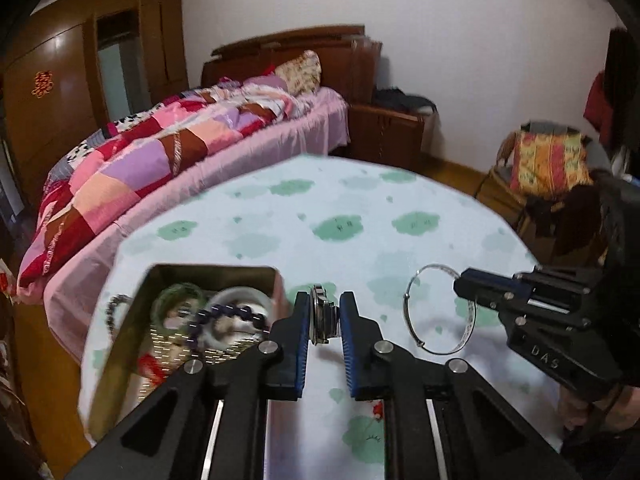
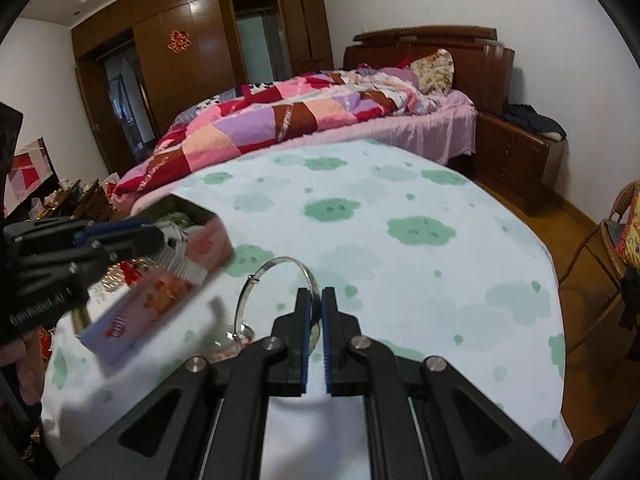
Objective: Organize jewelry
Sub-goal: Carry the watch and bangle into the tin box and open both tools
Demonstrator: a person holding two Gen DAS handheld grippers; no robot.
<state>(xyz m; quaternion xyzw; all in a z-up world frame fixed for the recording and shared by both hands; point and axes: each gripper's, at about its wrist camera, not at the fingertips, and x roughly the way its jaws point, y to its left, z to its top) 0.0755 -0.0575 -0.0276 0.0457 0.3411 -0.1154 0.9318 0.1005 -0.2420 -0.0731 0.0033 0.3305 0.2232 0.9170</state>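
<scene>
Jewelry was split between the open rectangular tin box (image 1: 208, 276) and your two grippers, so the sorting was underway, not finished. Inside the box lay a green bangle (image 1: 178, 300), a white bangle (image 1: 240, 300) and a string of dark purple beads (image 1: 224, 316), with other small pieces too blurred to name. Just right of the box, your left gripper (image 1: 325, 316) was closed narrowly on a silver metal watch (image 1: 323, 314), its blue pads pressing the case from both sides and holding it clear of the pale tablecloth with green cloud patches (image 1: 340, 208). Further right of the box, your right gripper (image 2: 315, 312) was pinched almost fully together on the thin silver wire bangle (image 2: 276, 264), which stood upright above the cloth. I judge these two pieces were the ones left to place. No other loose jewelry showed on the cloth beside the box, though a dark beaded strand (image 1: 114, 308) hung at the box's left edge; whether it was inside or outside I couldn't tell.
</scene>
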